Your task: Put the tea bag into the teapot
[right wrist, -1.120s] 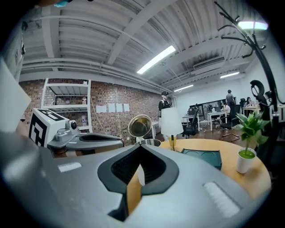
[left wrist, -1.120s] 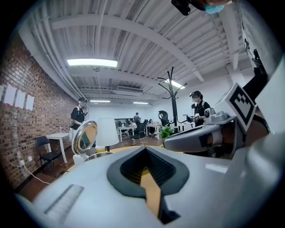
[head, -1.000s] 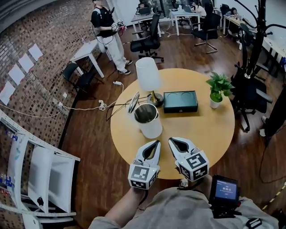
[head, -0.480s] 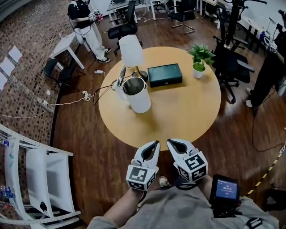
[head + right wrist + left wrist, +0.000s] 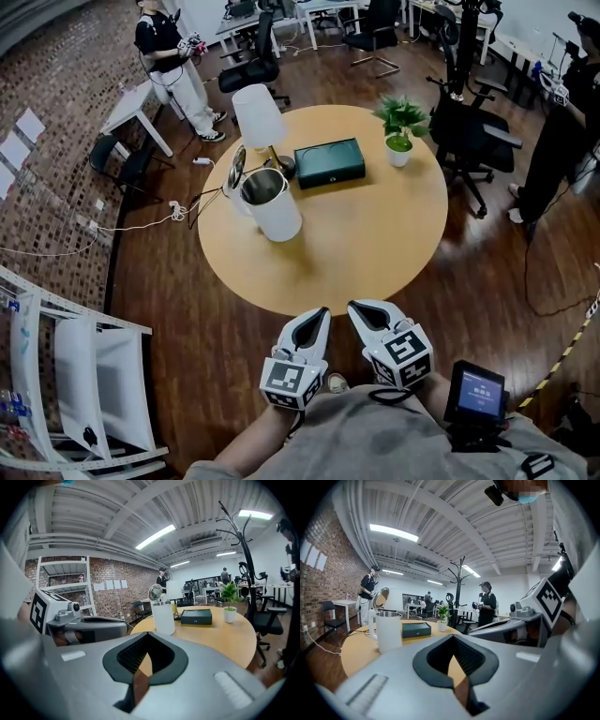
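A white teapot (image 5: 272, 204) with its lid flipped open stands at the left of the round wooden table (image 5: 375, 248). It also shows in the left gripper view (image 5: 389, 631) and in the right gripper view (image 5: 163, 617). I see no tea bag in any view. A shut dark green box (image 5: 329, 162) lies behind the teapot. My left gripper (image 5: 319, 316) and right gripper (image 5: 357, 308) hang side by side just off the table's near edge, over the floor. Both are shut with nothing between the pads (image 5: 452, 641) (image 5: 147, 638).
A white lamp (image 5: 258, 117) stands right behind the teapot, and a potted plant (image 5: 399, 127) at the far right of the table. Office chairs (image 5: 469, 131) ring the far side. A white shelf (image 5: 75, 356) is at the left, cables (image 5: 178, 211) on the floor.
The table has slid away from me: both grippers, which hung over its near edge, are now short of it over the floor. Both stayed shut.
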`<state>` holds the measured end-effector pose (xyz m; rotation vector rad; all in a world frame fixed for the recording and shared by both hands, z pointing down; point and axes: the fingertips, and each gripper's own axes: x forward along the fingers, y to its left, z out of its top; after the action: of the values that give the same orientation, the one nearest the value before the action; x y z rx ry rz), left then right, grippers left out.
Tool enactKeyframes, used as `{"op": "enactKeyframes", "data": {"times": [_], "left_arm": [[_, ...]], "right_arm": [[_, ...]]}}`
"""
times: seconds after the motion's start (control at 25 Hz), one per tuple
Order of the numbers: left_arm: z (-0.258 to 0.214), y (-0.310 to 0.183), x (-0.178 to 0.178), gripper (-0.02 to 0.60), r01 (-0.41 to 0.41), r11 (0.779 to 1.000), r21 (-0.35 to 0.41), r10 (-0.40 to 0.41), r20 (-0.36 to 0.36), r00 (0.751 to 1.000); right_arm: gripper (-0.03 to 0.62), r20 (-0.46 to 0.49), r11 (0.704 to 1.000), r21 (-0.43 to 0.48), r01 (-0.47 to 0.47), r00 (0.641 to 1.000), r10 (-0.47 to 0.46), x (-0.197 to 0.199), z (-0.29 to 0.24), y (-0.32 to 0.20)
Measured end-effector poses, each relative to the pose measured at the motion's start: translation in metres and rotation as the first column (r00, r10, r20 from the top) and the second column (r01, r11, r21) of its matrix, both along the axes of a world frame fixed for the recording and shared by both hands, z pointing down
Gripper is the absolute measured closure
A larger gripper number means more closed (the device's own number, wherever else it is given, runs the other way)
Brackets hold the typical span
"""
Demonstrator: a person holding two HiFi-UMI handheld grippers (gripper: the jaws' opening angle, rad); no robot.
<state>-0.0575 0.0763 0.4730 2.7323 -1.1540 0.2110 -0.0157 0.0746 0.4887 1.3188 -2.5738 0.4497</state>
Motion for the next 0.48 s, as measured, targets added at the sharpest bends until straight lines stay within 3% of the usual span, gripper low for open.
{"op": "enactKeyframes", "data": {"times": [0.48], "left_arm": [[0.0054, 0.0062, 0.0058, 0.581, 0.02, 1.0, -0.008, -0.02, 0.006, 1.0]], "right_arm": [[0.589, 0.007, 1.0, 0.006, 0.029, 1.0, -0.029, 0.0028, 0.0026, 0.0067]]}}
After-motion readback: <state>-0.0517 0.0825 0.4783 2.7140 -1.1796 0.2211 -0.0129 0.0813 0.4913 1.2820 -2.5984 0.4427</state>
